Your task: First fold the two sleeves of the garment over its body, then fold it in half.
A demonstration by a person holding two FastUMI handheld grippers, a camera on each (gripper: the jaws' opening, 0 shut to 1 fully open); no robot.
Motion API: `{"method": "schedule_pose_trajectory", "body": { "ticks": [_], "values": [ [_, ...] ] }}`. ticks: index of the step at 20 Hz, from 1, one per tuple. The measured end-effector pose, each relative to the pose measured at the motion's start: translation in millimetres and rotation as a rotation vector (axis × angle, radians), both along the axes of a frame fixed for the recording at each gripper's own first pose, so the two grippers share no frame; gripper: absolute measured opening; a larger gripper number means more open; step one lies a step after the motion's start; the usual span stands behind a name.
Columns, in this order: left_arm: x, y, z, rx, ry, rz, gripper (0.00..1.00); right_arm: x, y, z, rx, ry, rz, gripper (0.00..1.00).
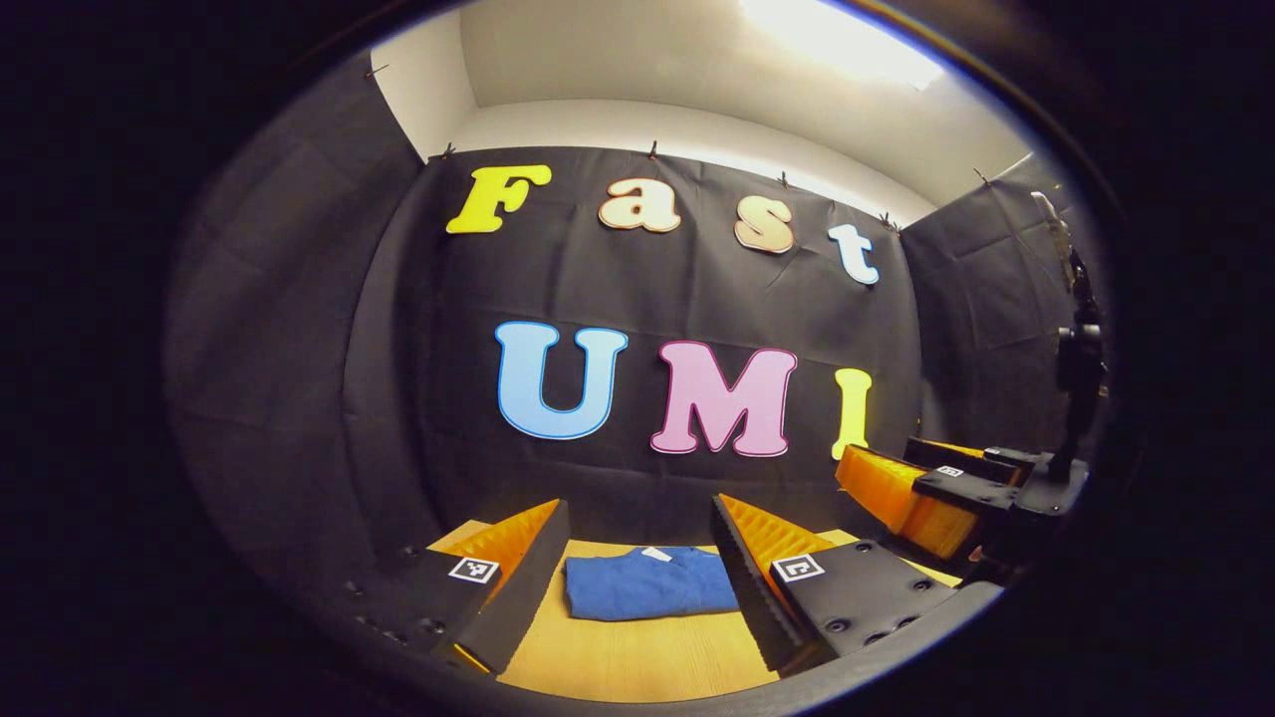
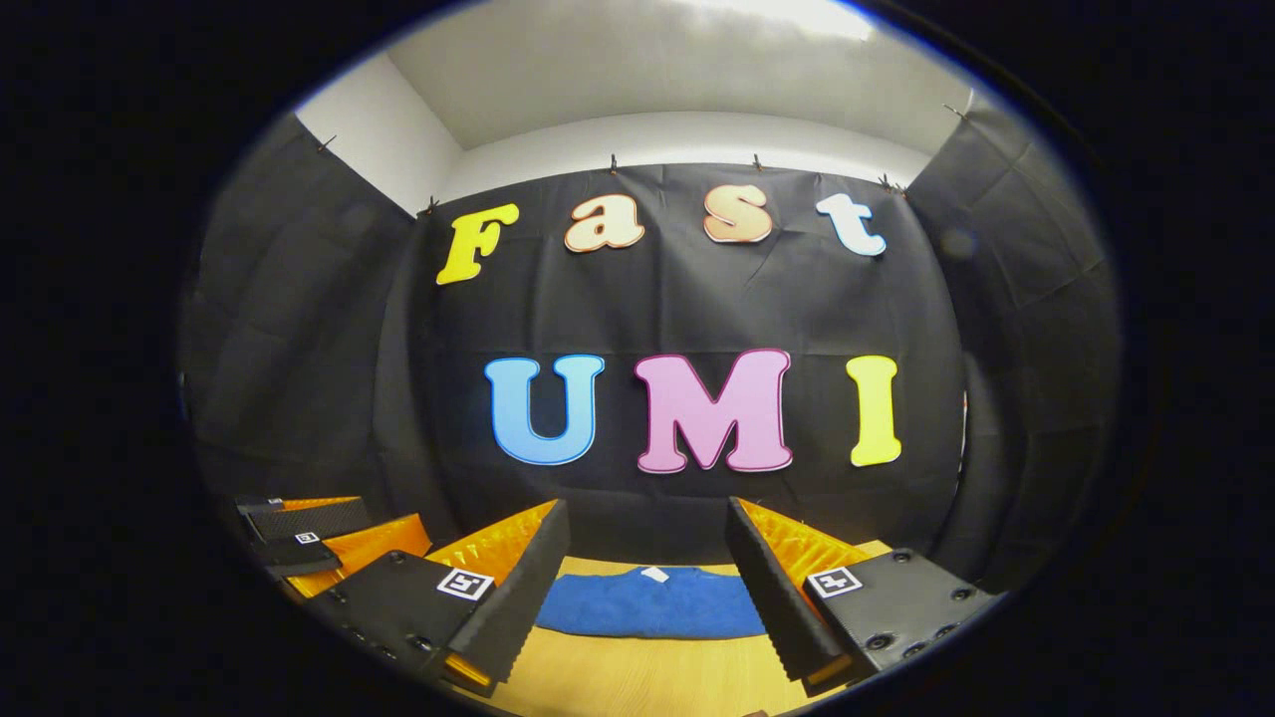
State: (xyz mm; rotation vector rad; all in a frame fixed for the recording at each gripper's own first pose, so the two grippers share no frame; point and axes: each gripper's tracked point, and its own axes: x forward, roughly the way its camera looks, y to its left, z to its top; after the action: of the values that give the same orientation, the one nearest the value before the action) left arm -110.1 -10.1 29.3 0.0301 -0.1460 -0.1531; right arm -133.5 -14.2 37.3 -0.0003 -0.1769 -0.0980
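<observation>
Garment [image 1: 647,586] lies folded on the table [image 1: 637,662]; both hand-held grippers [image 1: 637,588] [image 2: 647,583] hover spread apart.

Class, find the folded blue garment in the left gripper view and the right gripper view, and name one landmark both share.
Left gripper view: blue garment lies bottom centre on the wooden table.
Right gripper view: bottom centre, on the table.
Shared landmark: the white tag at its far edge.

We can read no text here: the square coded markers [image 1: 474,570] on the tongs and the garment's small white tag [image 1: 656,554] carry nothing legible.
</observation>
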Motion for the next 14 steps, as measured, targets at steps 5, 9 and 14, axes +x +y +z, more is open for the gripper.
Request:
{"method": "schedule_pose_trajectory", "body": {
  "ticks": [5,9,14],
  "values": [
    [-4.7,9.5,0.0,0.001,-0.007,0.026,0.82,-7.8,-11.6,-2.0,0.015,-0.012,-0.020,0.98],
    [-7.6,9.2,-9.3,-0.016,0.011,0.023,0.82,-18.4,-16.3,0.9,0.004,-0.032,-0.033,0.98],
    [-12.0,2.2,-3.5,-0.029,-0.025,-0.006,0.82,-24.1,-14.9,-2.2,-0.013,-0.059,-0.019,0.98]
  ]
}}
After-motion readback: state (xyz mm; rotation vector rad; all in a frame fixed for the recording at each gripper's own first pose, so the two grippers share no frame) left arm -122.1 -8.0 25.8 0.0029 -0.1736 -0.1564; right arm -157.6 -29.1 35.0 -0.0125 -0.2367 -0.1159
